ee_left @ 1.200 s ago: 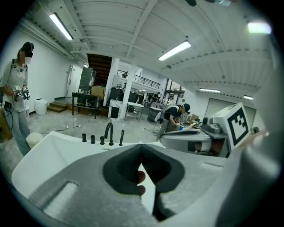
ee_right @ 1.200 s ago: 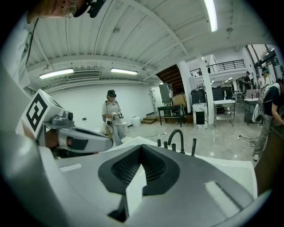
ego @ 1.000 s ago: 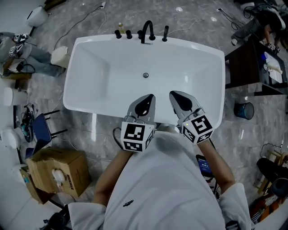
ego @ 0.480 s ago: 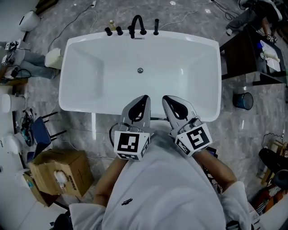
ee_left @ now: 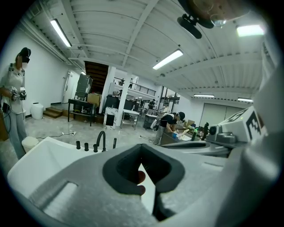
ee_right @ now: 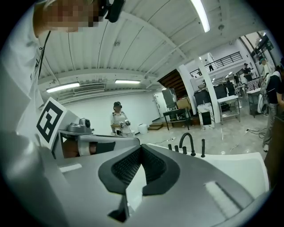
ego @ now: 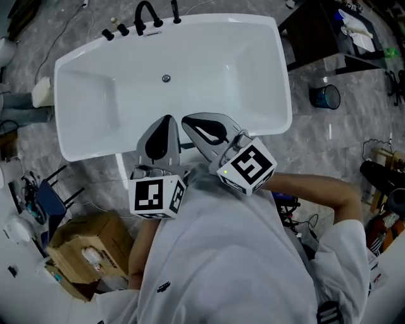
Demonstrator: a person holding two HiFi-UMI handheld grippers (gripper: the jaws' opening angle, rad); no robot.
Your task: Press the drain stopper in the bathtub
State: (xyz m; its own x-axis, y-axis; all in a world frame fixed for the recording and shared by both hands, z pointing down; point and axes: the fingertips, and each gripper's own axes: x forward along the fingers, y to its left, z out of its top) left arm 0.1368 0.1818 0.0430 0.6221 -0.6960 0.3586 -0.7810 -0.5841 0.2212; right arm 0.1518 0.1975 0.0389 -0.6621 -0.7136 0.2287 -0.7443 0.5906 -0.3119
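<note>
Drain stopper (ego: 166, 78) sits in the floor of the white bathtub (ego: 259, 69), toward the side with the black faucet (ego: 147, 14). Left tongs (ego: 163, 126) and right tongs (ego: 193, 124) hang side by side over the bathtub's near rim, well apart from the stopper. Each pair is pressed together on nothing.

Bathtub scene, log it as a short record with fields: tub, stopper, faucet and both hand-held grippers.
bathtub: white, on a grey floor
drain stopper: on the tub floor, nothing touching it
faucet: black, at the far rim
left hand-held gripper: shut, empty, over the tub's near side
right hand-held gripper: shut, empty, close beside the left one
task state: stopper not yet reached
</note>
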